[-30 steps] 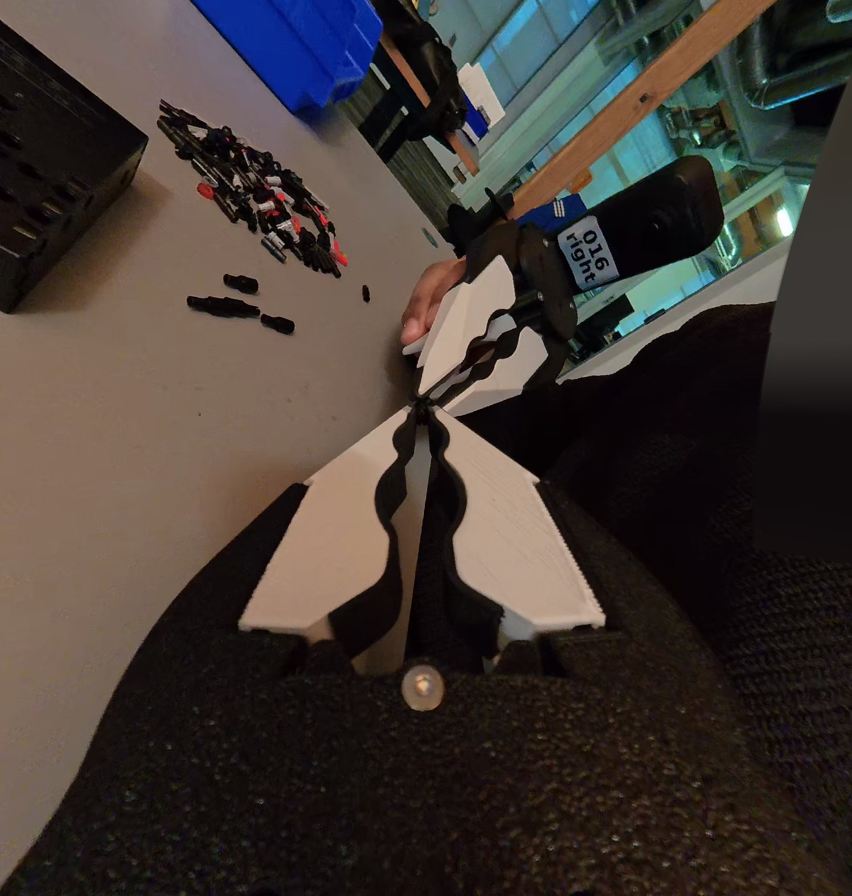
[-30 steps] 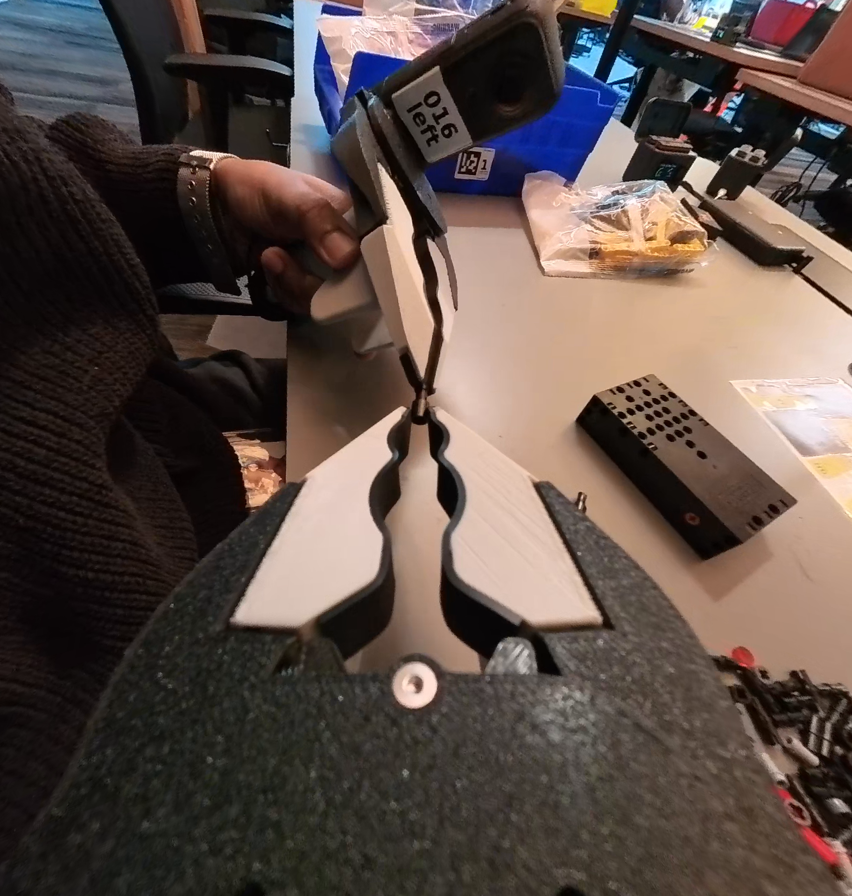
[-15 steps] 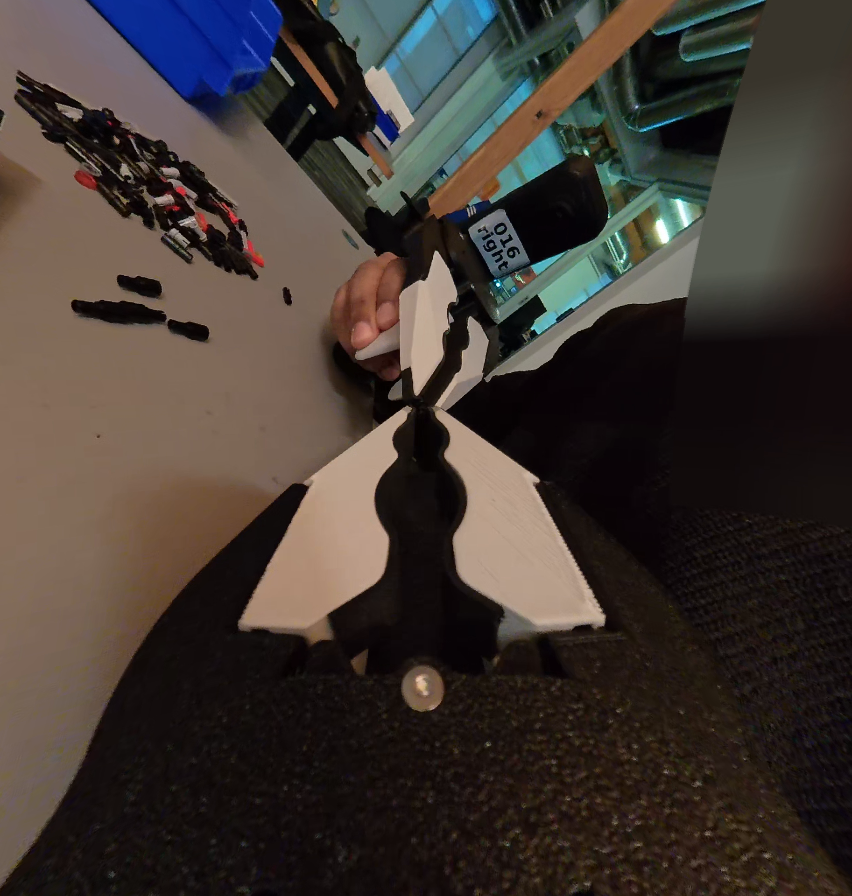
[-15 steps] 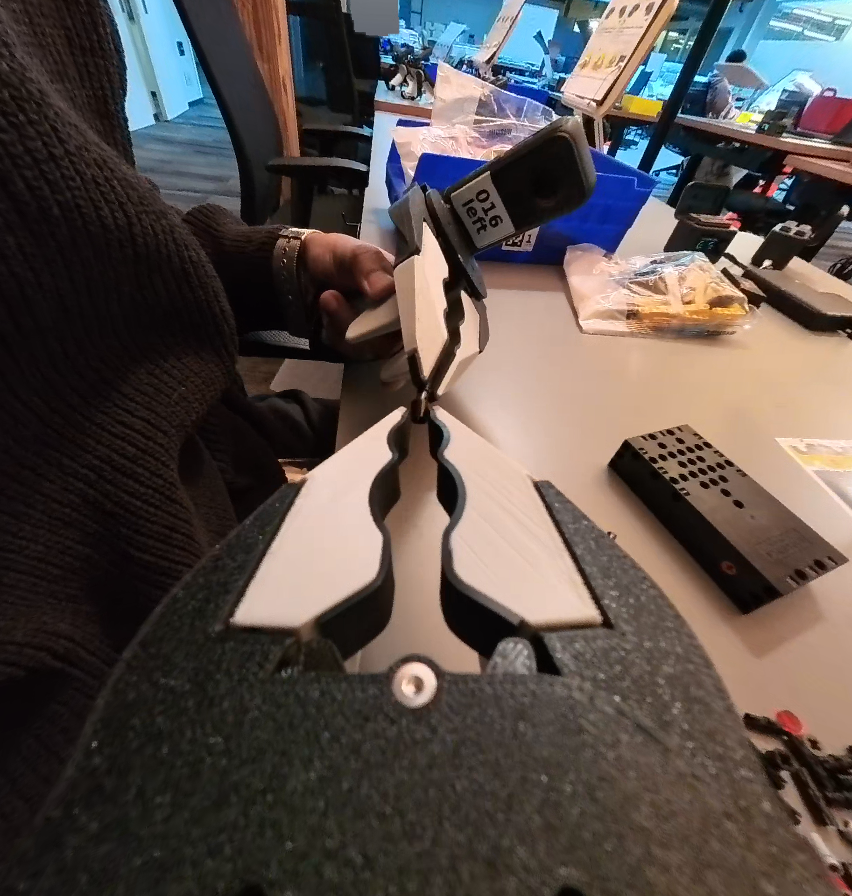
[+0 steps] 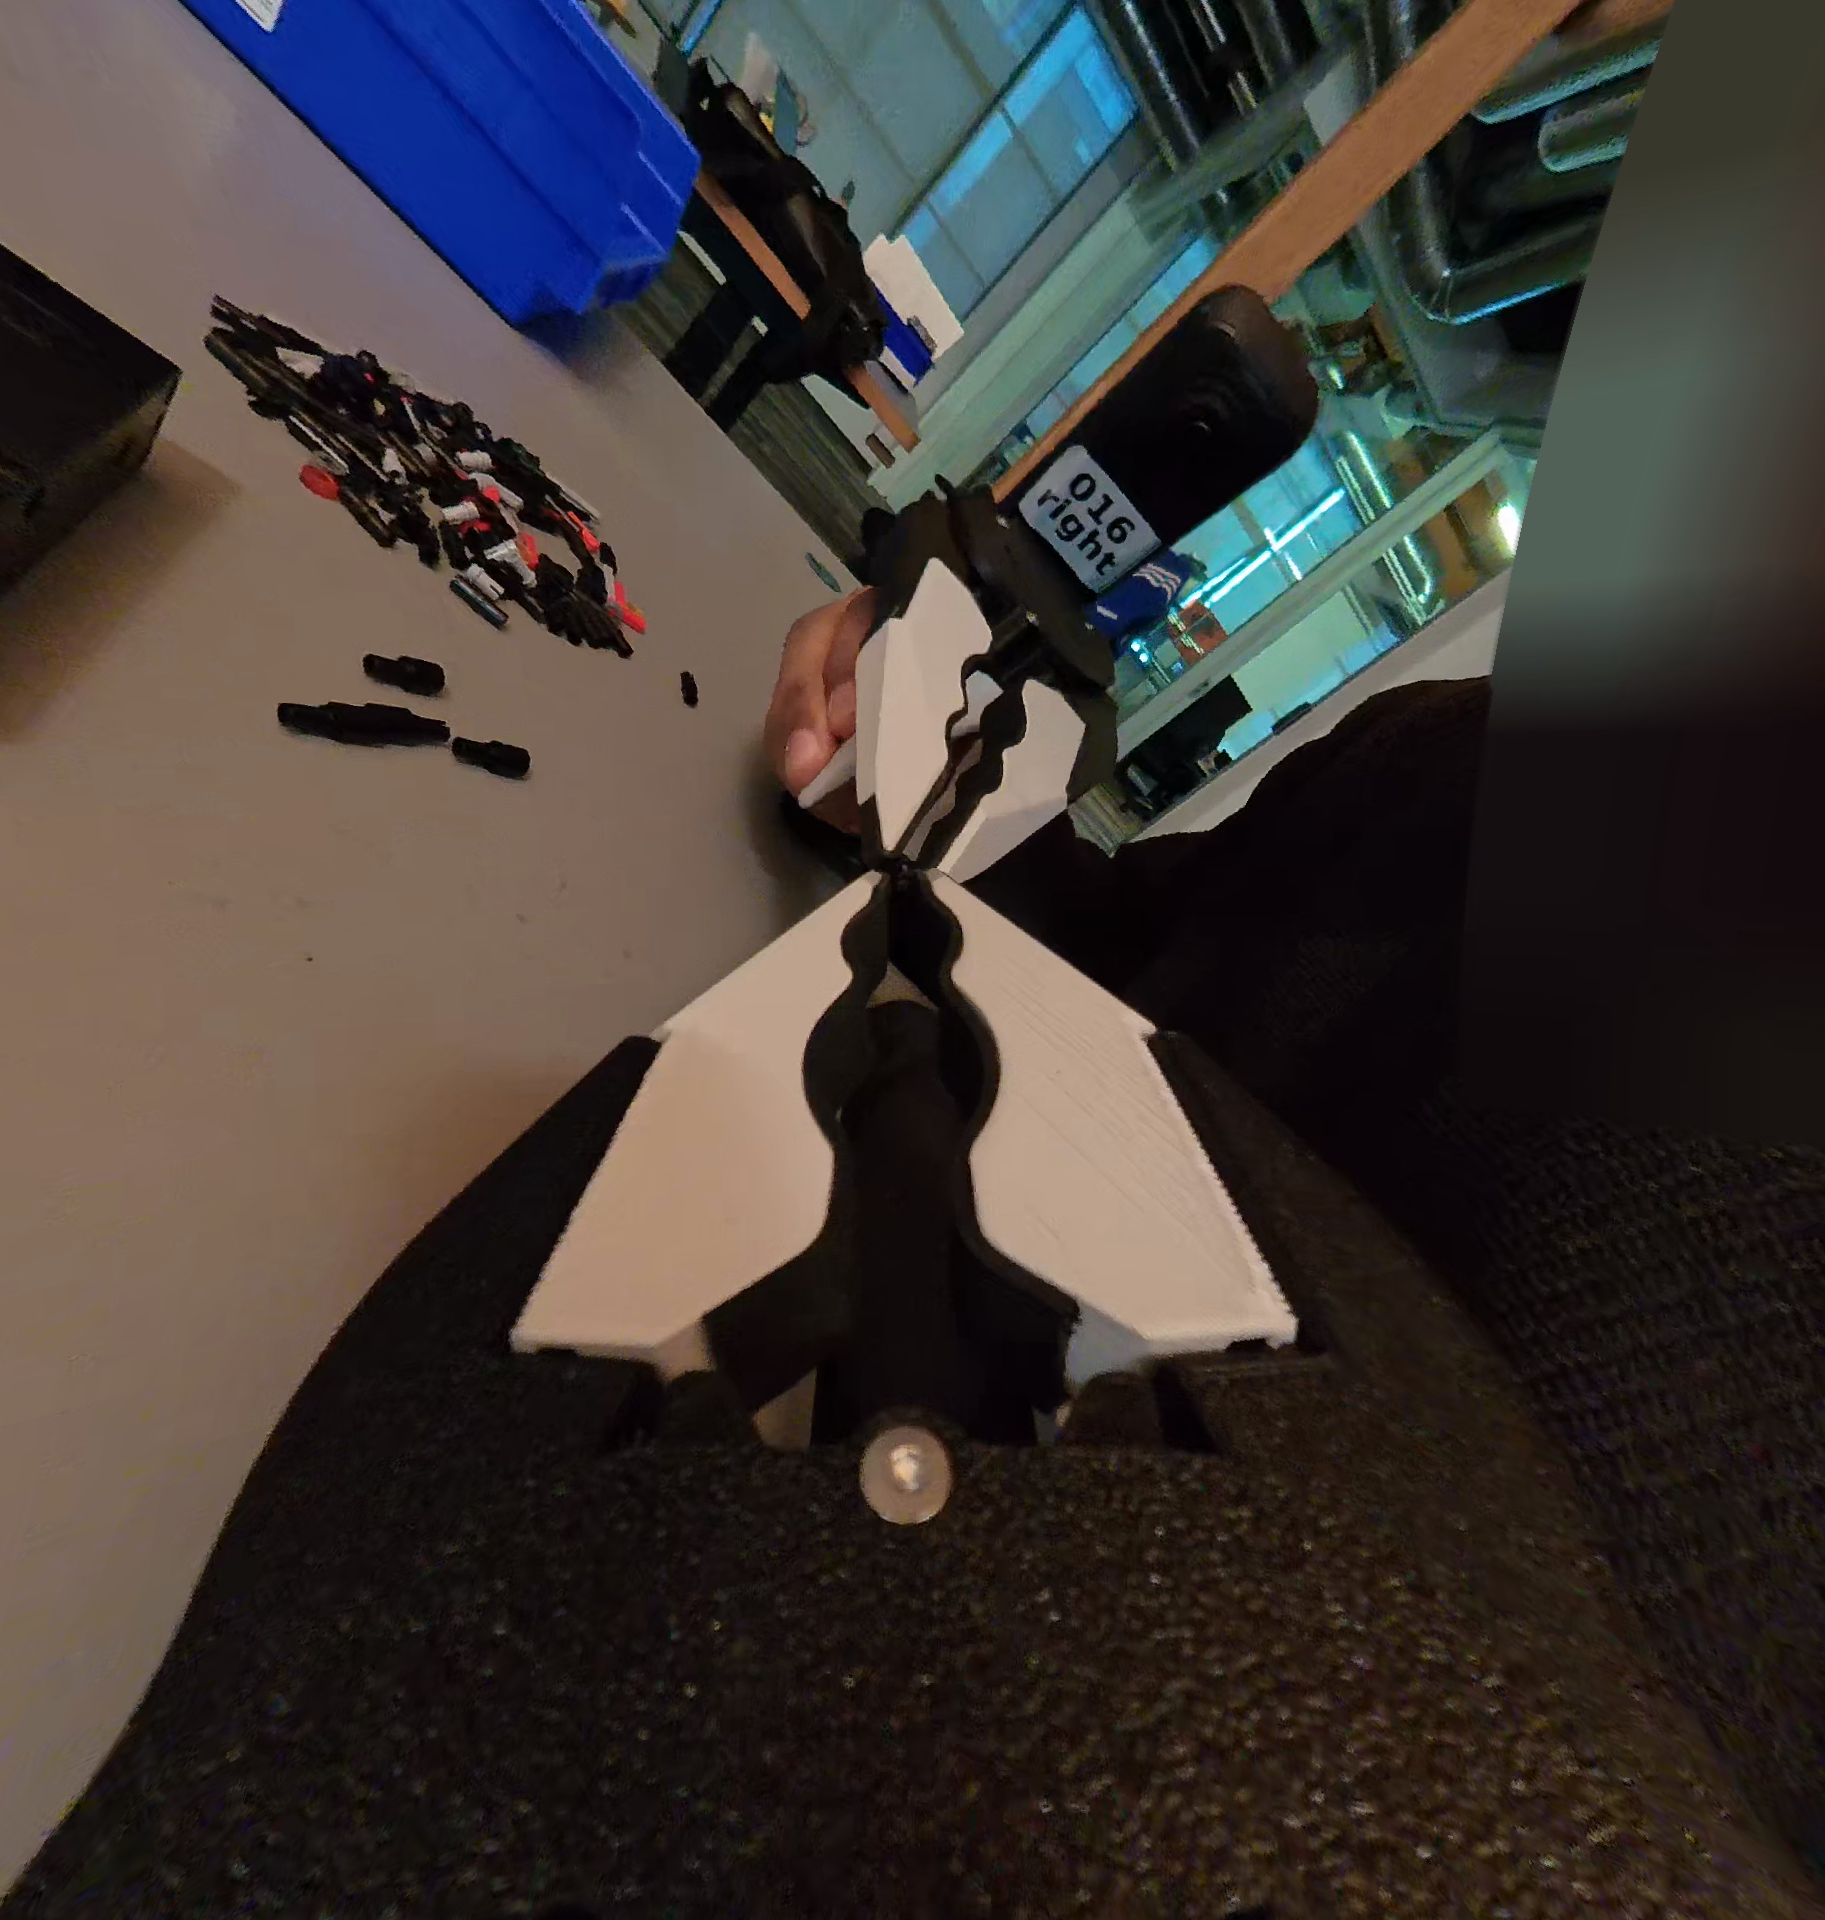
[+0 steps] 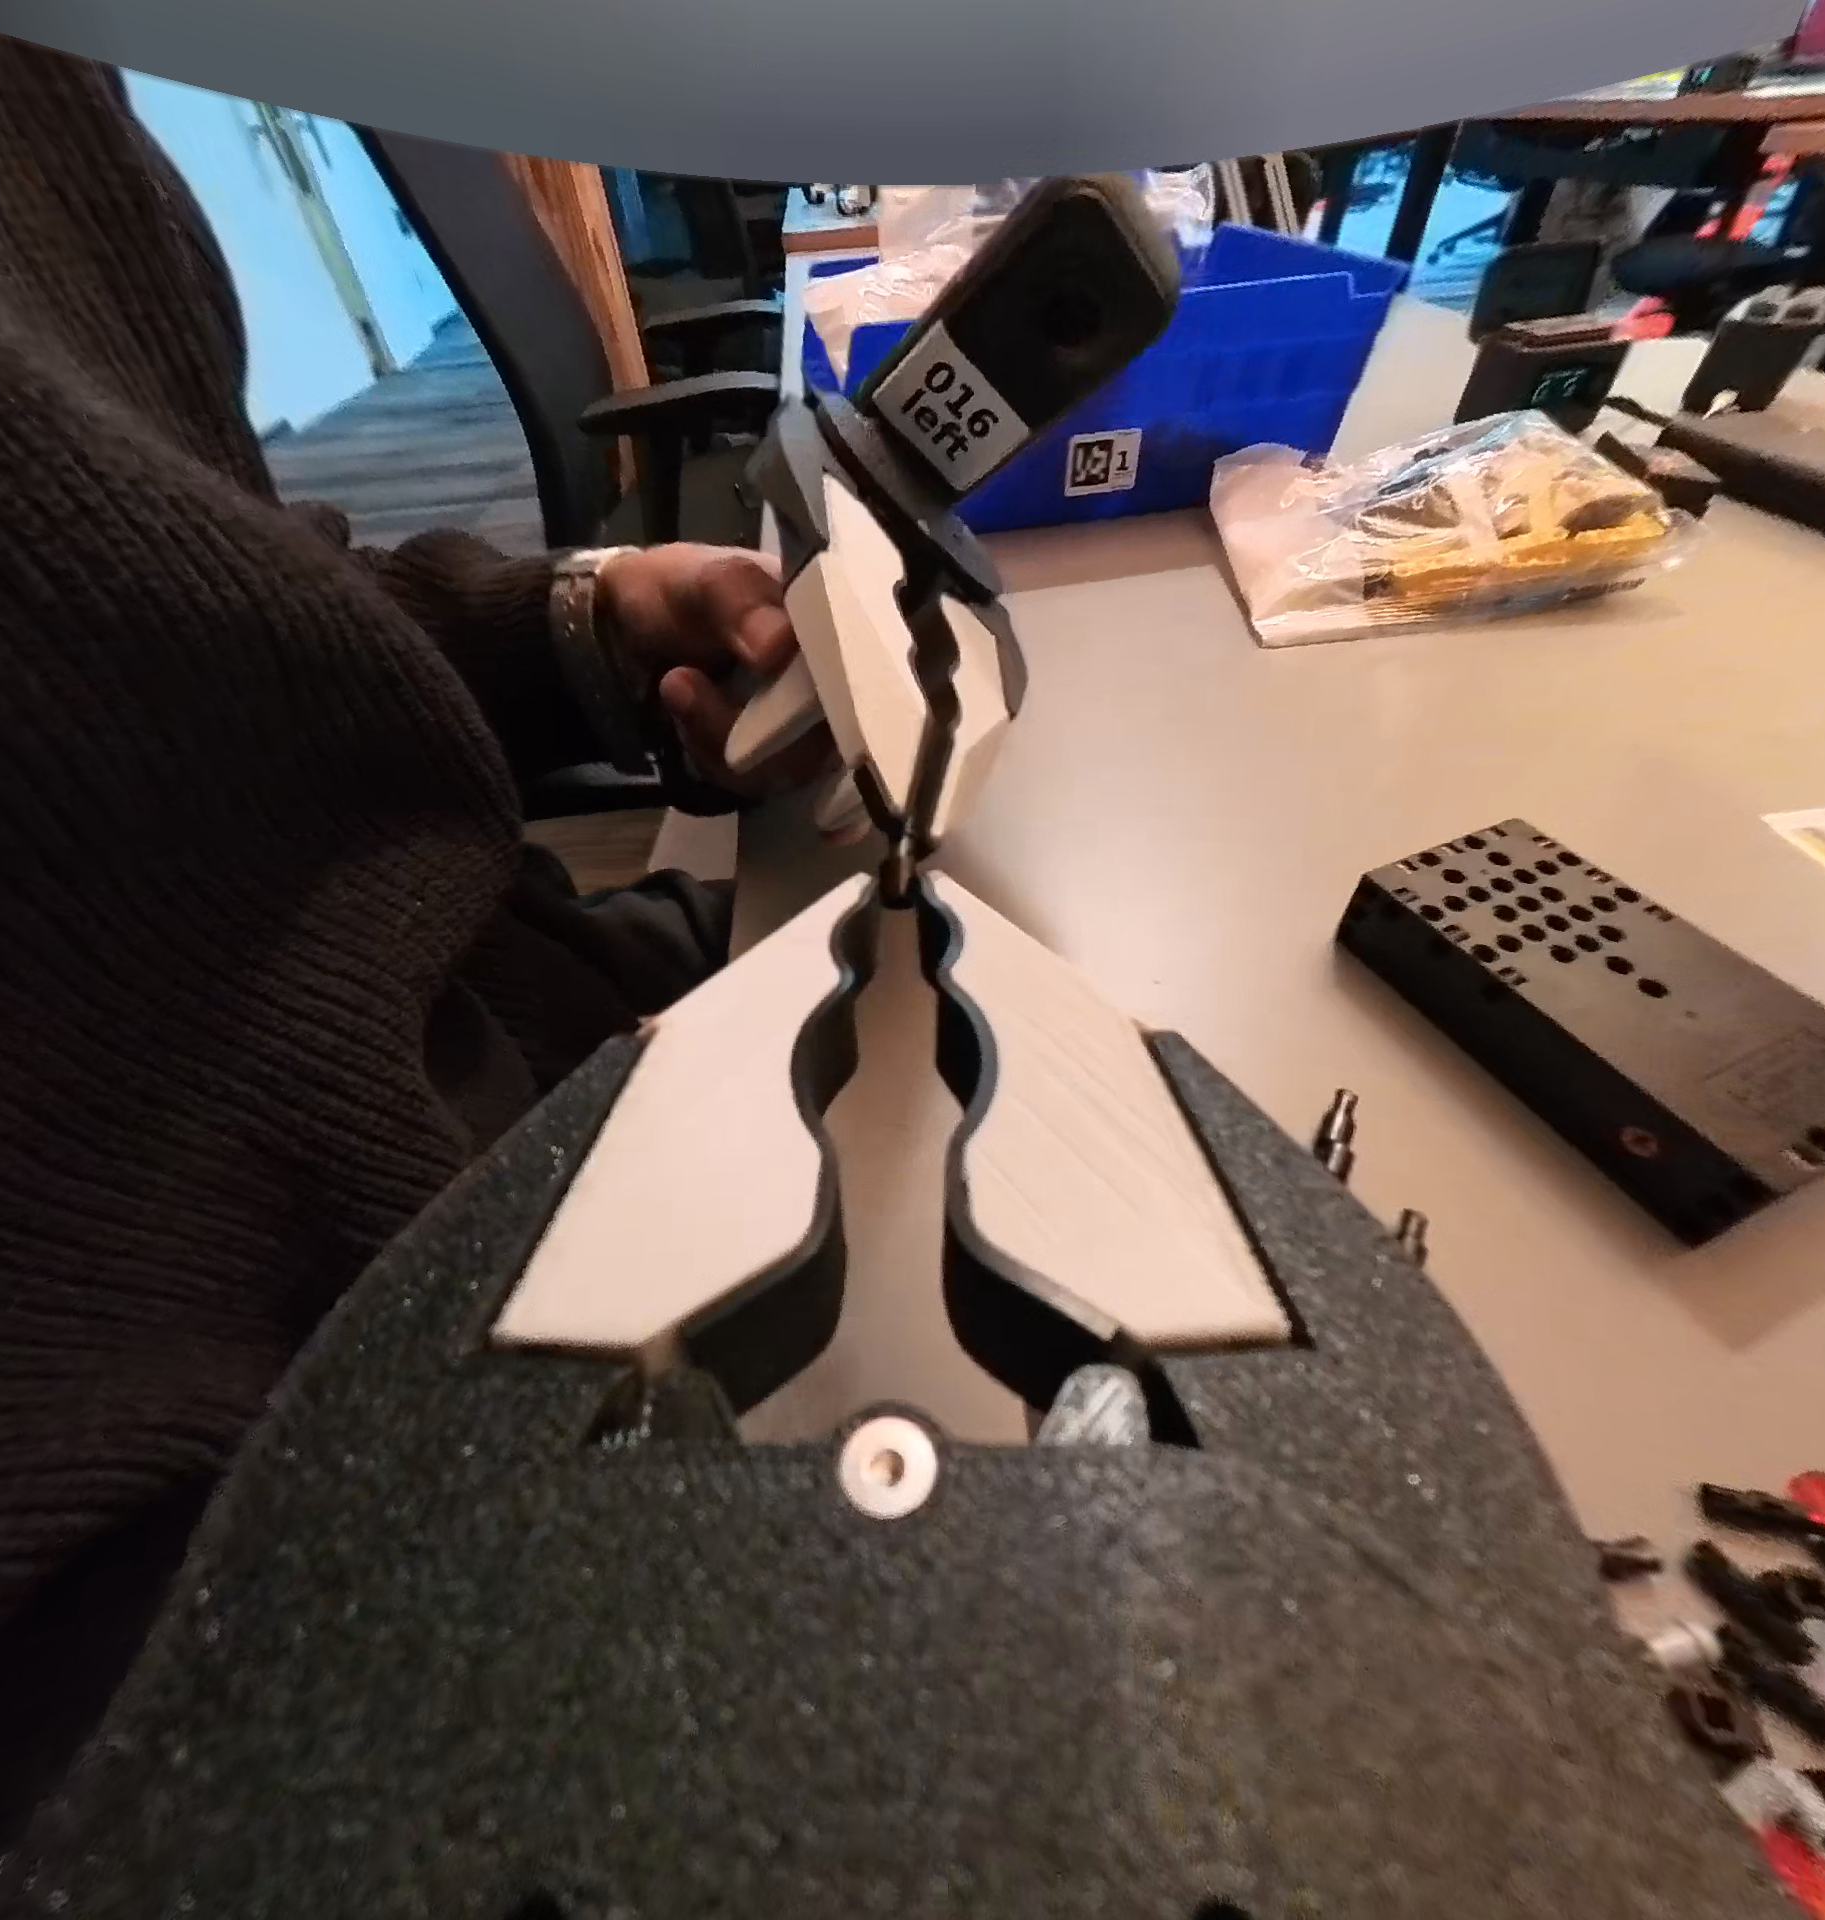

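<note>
Two grippers, left gripper (image 5: 895, 878) and right gripper (image 6: 895, 896), meet tip to tip, each clamped on one small dark pin (image 6: 895, 868) above the grey table (image 6: 1251, 790); any twist between them could drop it among the loose pile of connectors (image 5: 440, 499).

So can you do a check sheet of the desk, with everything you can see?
Surface: grey table, bare in the middle.
Job's things: small dark pin pinched tip to tip between both grippers, above the table edge.
Clutter: pile of small parts, three loose black pieces, black drilled block, blue bin, plastic bag.
Grippers: left hand-held gripper and right hand-held gripper both shut on the pin.
Cables: nothing seen.
Surroundings: office chair, other desks behind.
</note>
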`<state>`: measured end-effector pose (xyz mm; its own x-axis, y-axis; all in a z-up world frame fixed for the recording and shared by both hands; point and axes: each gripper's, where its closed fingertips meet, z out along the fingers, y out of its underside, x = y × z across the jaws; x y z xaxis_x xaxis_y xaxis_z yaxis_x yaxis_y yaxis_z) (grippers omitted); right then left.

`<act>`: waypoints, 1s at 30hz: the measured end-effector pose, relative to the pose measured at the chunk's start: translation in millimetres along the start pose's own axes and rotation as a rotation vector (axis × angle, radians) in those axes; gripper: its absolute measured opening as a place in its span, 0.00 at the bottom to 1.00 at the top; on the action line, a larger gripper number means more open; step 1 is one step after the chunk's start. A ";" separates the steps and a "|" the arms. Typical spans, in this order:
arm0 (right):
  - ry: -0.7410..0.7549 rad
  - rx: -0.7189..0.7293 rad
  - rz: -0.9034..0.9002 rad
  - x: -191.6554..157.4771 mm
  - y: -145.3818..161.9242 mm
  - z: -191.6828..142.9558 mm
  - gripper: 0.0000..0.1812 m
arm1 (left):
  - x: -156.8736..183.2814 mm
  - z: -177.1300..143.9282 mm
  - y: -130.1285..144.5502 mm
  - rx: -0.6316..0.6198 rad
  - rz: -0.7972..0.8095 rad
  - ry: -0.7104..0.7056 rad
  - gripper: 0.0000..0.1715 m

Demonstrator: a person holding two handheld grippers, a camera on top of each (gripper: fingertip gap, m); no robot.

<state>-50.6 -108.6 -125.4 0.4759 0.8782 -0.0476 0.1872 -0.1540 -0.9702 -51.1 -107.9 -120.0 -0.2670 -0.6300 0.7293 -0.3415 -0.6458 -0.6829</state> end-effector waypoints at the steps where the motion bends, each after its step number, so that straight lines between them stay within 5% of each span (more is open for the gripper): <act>1: -0.013 0.009 0.023 0.2 -1.0 -0.8 0.04 | 0.8 0.5 -0.7 0.006 0.003 0.002 0.01; 17: 0.044 -0.029 -0.026 2.8 3.9 2.1 0.03 | -5.1 -0.1 1.3 -0.007 -0.017 -0.034 0.02; 30: -0.159 -0.002 0.284 -0.4 3.3 -1.3 0.03 | -1.9 3.3 2.6 -0.013 0.029 -0.038 0.02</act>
<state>-49.1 -110.1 -128.3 0.3691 0.8599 -0.3526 0.0682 -0.4035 -0.9124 -48.4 -109.8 -123.3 -0.2423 -0.6645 0.7069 -0.3458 -0.6216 -0.7029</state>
